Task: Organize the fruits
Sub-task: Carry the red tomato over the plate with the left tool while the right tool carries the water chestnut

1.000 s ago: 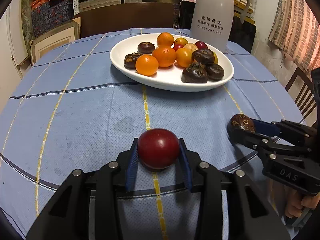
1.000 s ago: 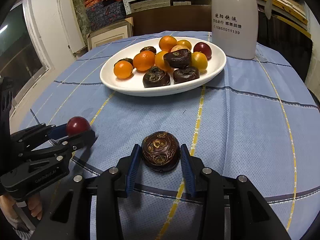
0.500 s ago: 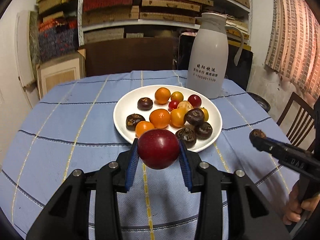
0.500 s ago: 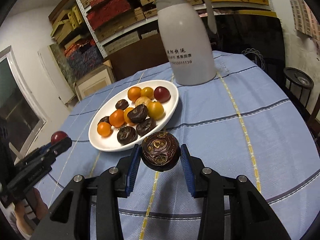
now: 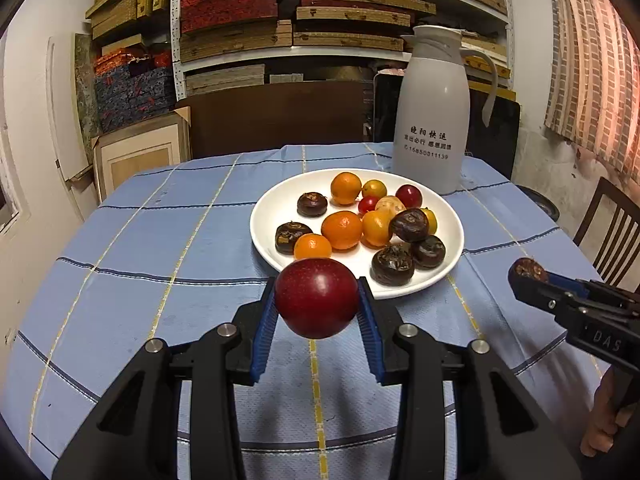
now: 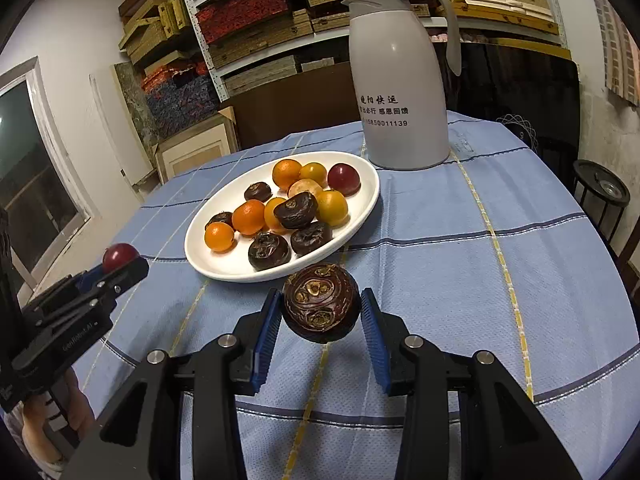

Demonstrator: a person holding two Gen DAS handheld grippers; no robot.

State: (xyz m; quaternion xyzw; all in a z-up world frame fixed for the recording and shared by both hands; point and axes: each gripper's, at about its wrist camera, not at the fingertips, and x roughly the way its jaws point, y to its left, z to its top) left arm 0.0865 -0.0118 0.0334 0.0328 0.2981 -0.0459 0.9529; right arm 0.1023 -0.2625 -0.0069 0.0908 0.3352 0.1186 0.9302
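Left fingers: the blue pads of the left gripper pinch a red plum from both sides, the fruit sitting between the tips and clear of the tablecloth.
Right fingers: the right gripper clamps a dark brown water chestnut between its blue pads, scarred face toward the camera; its far-side contact is probably full, though the bulge hides it.
Plate: a white plate lies just beyond both grippers, holding oranges, small yellow and red fruits and more dark chestnuts.
Jug: a white jug stands just behind the plate's right side.
Hand: part of a hand shows under the right gripper.
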